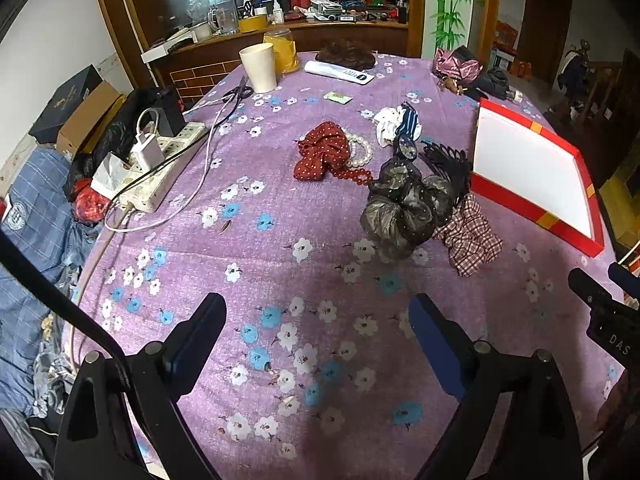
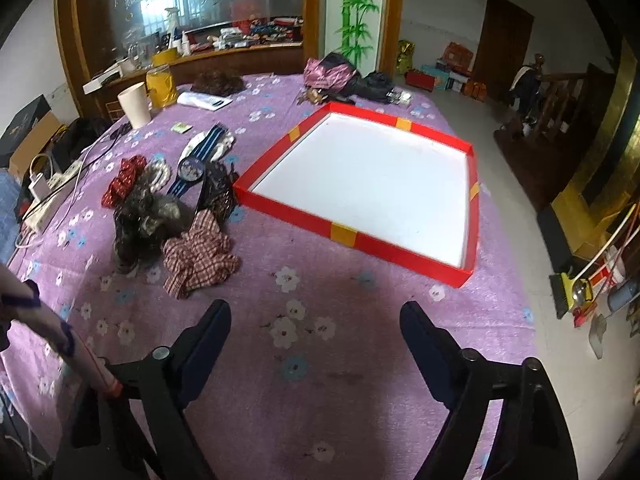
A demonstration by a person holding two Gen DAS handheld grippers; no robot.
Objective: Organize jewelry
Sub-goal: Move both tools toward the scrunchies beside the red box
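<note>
While the tray is empty, the pile sits ahead of both grippers, w/ nothing picked yet.

Left wrist view: left gripper hangs over bare purple cloth, jaws wide apart, nothing between them. The pile lies ahead and to the right of the jaws: grey scrunchie nearest, plaid scrunchie touching it on the right, black comb behind. Further off are the red scrunchie, pearl bracelet and red beads, then the watch w/ its strap running away from the camera. Tray lies right of the pile, just beside the comb. Right gripper's tip shows at the right edge.

Right wrist view: right gripper also has jaws well apart, empty, over cloth. Tray rim is ahead and slightly right; the white floor is bare. Plaid scrunchie lies ahead-left, nearest these jaws; grey one is beyond it.

Judgement: pile sits between the two hands; the plaid piece looks about as near to the right gripper, which is also closer to the tray, while the grey one suits the left. Either needs a reach forward and inward; soft cloth shd pinch easily.
</note>
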